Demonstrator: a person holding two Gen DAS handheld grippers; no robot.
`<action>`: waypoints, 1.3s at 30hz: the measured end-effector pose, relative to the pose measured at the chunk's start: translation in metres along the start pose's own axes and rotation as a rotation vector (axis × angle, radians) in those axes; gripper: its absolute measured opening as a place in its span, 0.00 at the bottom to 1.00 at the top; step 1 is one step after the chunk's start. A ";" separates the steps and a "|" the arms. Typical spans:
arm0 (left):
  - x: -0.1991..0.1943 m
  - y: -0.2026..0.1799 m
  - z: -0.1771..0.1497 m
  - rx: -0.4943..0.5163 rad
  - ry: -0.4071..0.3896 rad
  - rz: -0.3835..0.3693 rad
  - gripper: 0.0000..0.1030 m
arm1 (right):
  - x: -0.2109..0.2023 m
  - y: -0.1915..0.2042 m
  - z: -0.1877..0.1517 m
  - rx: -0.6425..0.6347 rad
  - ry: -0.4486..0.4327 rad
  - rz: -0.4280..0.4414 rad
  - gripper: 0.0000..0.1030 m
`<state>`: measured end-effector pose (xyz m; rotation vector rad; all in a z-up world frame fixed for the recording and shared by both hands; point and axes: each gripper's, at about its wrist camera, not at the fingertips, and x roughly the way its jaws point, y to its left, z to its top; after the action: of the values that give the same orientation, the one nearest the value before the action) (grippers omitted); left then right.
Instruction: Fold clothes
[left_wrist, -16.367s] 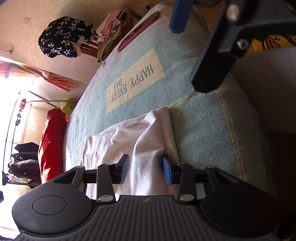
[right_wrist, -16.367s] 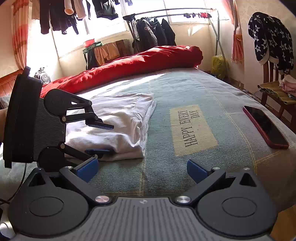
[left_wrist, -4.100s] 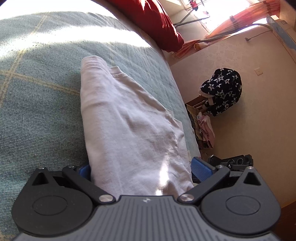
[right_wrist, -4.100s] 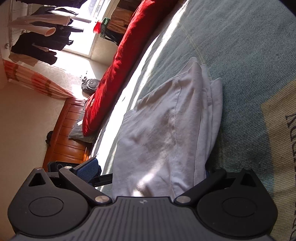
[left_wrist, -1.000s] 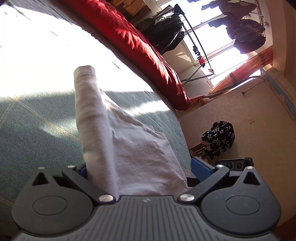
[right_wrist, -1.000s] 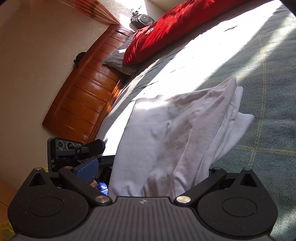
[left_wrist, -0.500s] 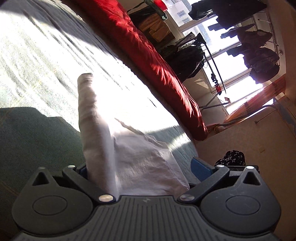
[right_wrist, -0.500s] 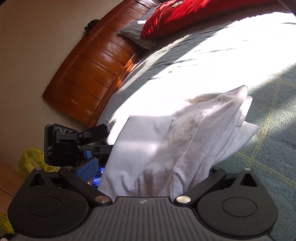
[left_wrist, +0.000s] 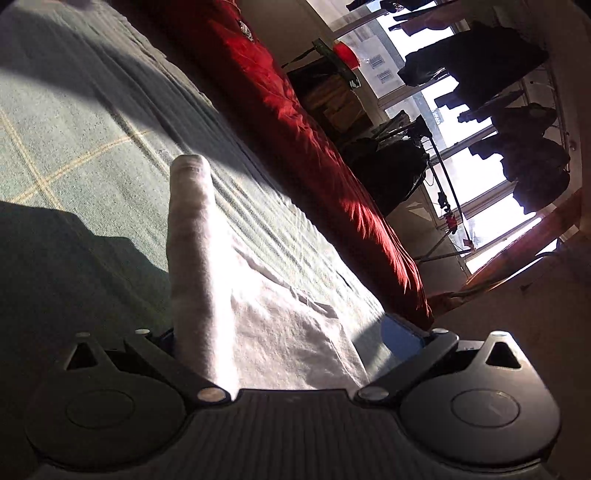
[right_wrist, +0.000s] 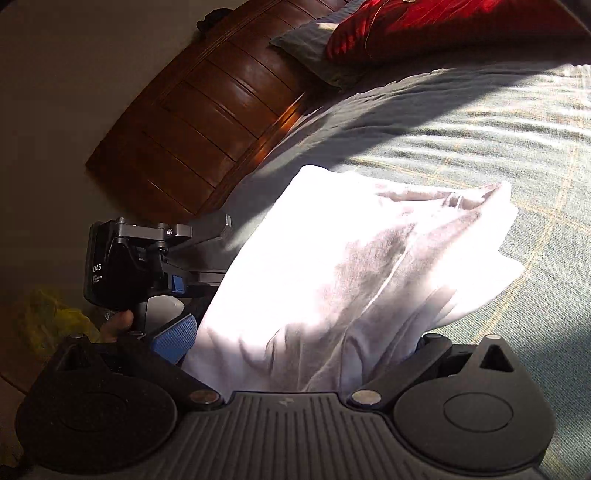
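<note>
A folded white garment (left_wrist: 192, 240) fills the gap between the wide-apart fingers of my left gripper (left_wrist: 284, 336), its thick rolled edge against the left finger. From the other side, the same folded white garment (right_wrist: 351, 258) lies between the spread fingers of my right gripper (right_wrist: 295, 343), and its layered edges hang toward the right finger. Both grippers are open, each with the garment between its jaws. The left gripper (right_wrist: 177, 284) shows in the right wrist view at the garment's far left edge, with a person's finger (right_wrist: 122, 321) below it. The garment's underside is hidden.
A blue-green bed cover (left_wrist: 74, 129) with yellow lines spreads beneath. A red quilt (left_wrist: 295, 122) runs along the bed's far side. A wooden headboard (right_wrist: 207, 110) and a grey pillow (right_wrist: 314, 40) stand ahead. Dark clothes hang on a rack (left_wrist: 509, 110) by the window. A yellow bag (right_wrist: 48, 314) sits beside the bed.
Both grippers have travelled with the garment toward the headboard end of the bed. The headboard looms larger and the window has swung into the left view. Finger spacing is unchanged.
</note>
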<state>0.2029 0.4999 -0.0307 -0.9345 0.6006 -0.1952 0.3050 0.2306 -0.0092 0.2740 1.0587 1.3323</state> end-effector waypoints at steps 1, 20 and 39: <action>-0.002 0.006 0.005 -0.001 -0.007 0.003 0.99 | 0.006 0.000 0.004 -0.003 -0.001 0.001 1.00; -0.006 0.065 0.072 0.002 -0.122 0.085 0.99 | 0.093 0.013 0.016 -0.125 -0.060 -0.027 1.00; -0.043 0.055 0.033 0.149 -0.147 0.284 0.99 | 0.042 0.049 -0.018 -0.427 -0.134 -0.196 1.00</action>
<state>0.1809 0.5729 -0.0424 -0.7035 0.5672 0.0815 0.2539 0.2741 -0.0037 -0.0587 0.6496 1.3062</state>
